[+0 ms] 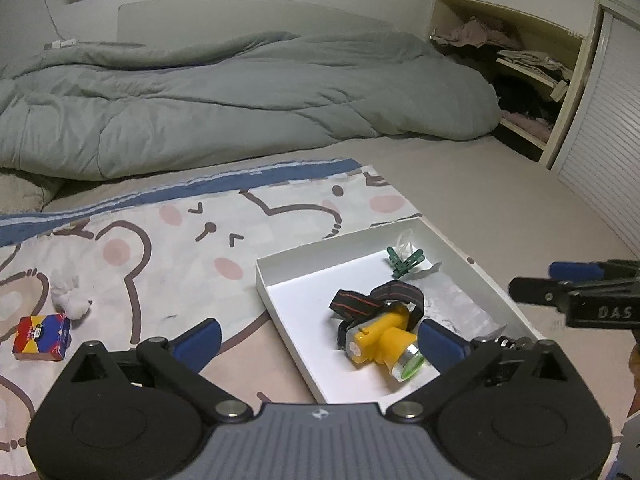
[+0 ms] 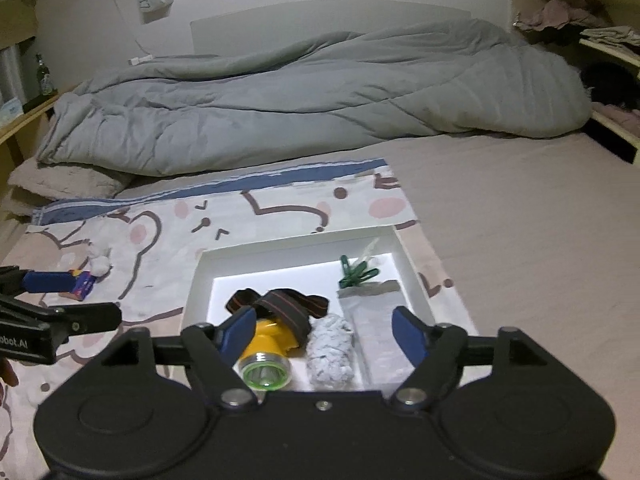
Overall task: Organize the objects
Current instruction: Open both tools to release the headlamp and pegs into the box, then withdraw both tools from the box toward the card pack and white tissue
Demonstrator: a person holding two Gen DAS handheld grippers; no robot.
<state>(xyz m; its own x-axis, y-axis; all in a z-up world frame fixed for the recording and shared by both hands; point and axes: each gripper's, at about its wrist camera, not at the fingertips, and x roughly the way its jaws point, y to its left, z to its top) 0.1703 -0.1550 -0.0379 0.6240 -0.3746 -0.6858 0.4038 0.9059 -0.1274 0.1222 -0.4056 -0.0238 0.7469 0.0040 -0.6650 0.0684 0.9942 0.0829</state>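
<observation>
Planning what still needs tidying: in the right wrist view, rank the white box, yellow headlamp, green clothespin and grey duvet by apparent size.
1. Grey duvet, though farthest away.
2. White box.
3. Yellow headlamp, strap included; it lies nearest the camera, which enlarges it.
4. Green clothespin.

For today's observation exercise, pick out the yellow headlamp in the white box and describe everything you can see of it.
The yellow headlamp lies on its side in the white box, near the front. Its body looks like yellow plastic, with a silvery round reflector ringed in green facing the near edge and a pale panel on one side. A black elastic strap with red stripes is bunched loosely behind it. In the right wrist view a rolled white cloth lies right beside it. Nothing grips it.
</observation>
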